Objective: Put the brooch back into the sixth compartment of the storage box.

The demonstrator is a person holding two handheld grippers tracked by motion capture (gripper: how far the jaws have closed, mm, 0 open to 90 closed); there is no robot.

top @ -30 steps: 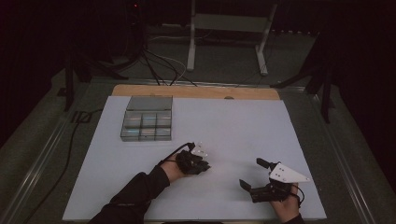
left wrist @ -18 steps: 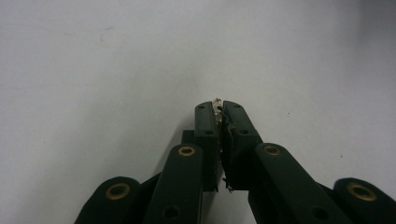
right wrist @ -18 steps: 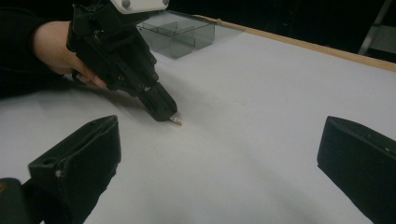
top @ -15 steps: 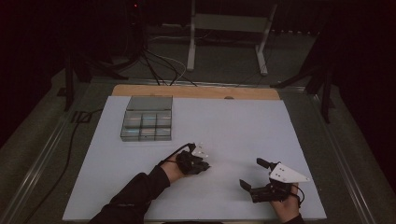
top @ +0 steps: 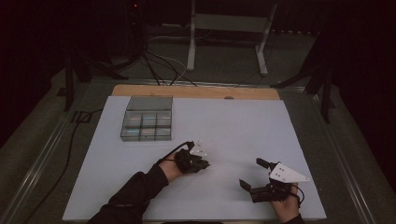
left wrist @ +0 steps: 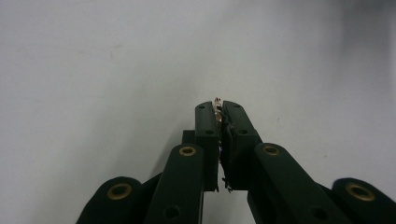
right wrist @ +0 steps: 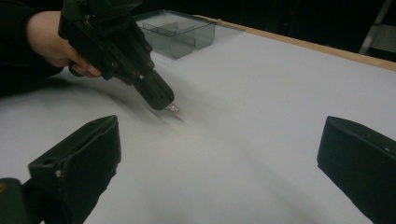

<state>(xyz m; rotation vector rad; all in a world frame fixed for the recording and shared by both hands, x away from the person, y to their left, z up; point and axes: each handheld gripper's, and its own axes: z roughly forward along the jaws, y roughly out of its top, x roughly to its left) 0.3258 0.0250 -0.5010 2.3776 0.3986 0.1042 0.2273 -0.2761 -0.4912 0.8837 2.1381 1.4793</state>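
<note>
One small shiny piece (left wrist: 217, 106) is pinched at the very tips of the left gripper (left wrist: 218, 105), lower centre; slipping is risked. The right gripper (top: 252, 176) is held apart.

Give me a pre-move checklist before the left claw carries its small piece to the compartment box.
1. Left claw shut on the small metallic piece: ok.
2. Piece seated deep enough not to slip: cannot tell; just its tip shows past the jaws.
3. Right claw open and apart from the left claw: ok.
4. White table cover bare between left claw and compartment box: ok.
5. Which compartment is free: cannot tell.
</note>
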